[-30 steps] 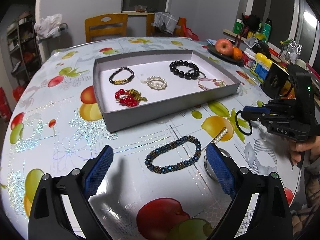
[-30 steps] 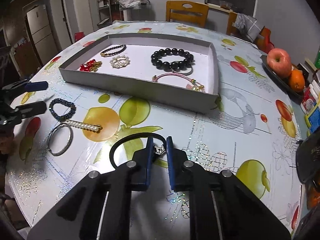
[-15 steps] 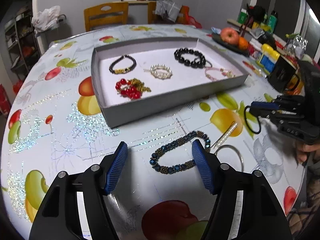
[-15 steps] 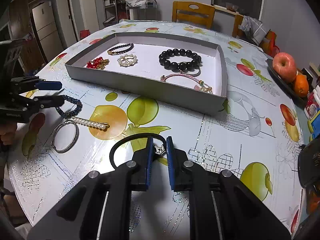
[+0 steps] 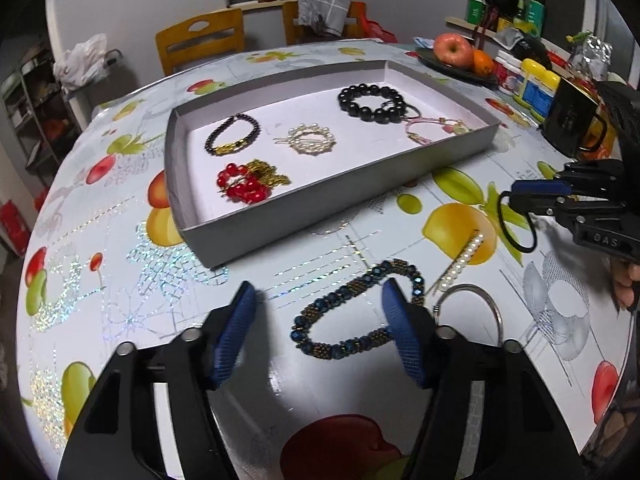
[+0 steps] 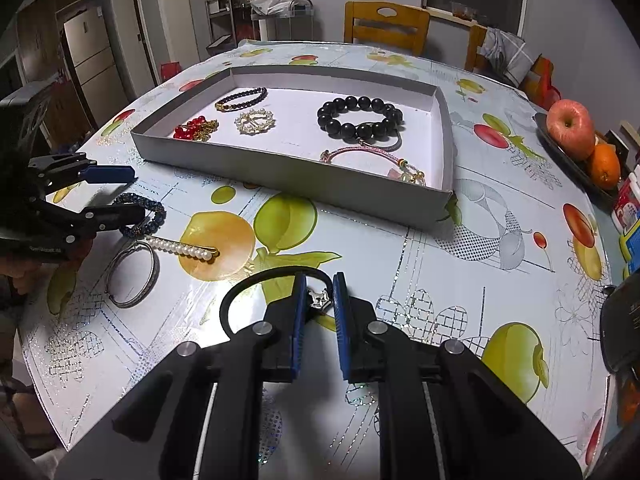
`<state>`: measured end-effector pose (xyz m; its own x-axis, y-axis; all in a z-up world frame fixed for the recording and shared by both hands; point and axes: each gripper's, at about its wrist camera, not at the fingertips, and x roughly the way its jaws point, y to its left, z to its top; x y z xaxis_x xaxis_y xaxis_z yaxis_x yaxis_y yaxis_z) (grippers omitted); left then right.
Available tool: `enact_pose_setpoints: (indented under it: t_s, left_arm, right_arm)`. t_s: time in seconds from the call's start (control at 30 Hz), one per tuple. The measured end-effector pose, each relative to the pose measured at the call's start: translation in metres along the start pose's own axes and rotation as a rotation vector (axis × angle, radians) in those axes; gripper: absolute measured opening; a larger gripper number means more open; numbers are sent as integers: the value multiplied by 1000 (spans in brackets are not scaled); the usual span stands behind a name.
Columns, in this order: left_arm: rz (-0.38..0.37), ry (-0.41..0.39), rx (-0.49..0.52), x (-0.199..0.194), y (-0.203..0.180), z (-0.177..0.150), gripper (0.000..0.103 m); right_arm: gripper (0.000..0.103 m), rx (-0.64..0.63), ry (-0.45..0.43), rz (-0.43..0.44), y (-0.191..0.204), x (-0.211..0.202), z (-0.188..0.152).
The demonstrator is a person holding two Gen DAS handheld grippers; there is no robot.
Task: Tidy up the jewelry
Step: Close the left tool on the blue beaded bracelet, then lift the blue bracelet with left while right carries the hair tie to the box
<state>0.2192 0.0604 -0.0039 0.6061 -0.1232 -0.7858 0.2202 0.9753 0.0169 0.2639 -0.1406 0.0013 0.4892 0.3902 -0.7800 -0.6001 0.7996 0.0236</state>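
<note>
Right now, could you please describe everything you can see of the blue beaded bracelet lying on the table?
The blue beaded bracelet is a closed oval loop of dark blue faceted beads mixed with small bronze ones, glossy like glass. It lies flat on the fruit-print tablecloth, outside the grey tray. The open left gripper straddles it, one finger inside the loop at its right end. The pearl hair clip lies just beside it; contact is unclear.

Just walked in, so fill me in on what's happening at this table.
Someone is sorting jewelry into a grey tray with two handheld grippers. The left gripper is open around a blue beaded bracelet on the table. The right gripper is shut on a black cord bracelet. A pearl hair clip and silver bangle wait outside.
</note>
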Motion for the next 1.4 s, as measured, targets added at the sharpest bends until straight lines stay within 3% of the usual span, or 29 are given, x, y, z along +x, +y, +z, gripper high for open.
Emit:
enact_pose_setpoints:
  t_s: [0.03,0.13,0.3,0.7,0.97,1.4]
  left_arm:
    - [-3,-5,8,-1,-2,0,46]
    - [3,-11,16,-3,-4,-1,24]
    - [9,-13,11,-5,-4,-3,8]
    - [-95,-64,-67,-22,9,-5,8]
    - [-73,-122,-54,-53,10,5,8]
    - [-52,-174,-23,-72,7,26,8]
  right_arm:
    - [14,1,0,2,0,0,0]
    - [14,3,0,3,-1,0,0]
    - [14,1,0,1,-1,0,0]
    - [13,-15,-34,-2,2,-6,0]
    - [13,40,-120,68,-5,-25,-1]
    - [12,3,-202,42,6,-59,17]
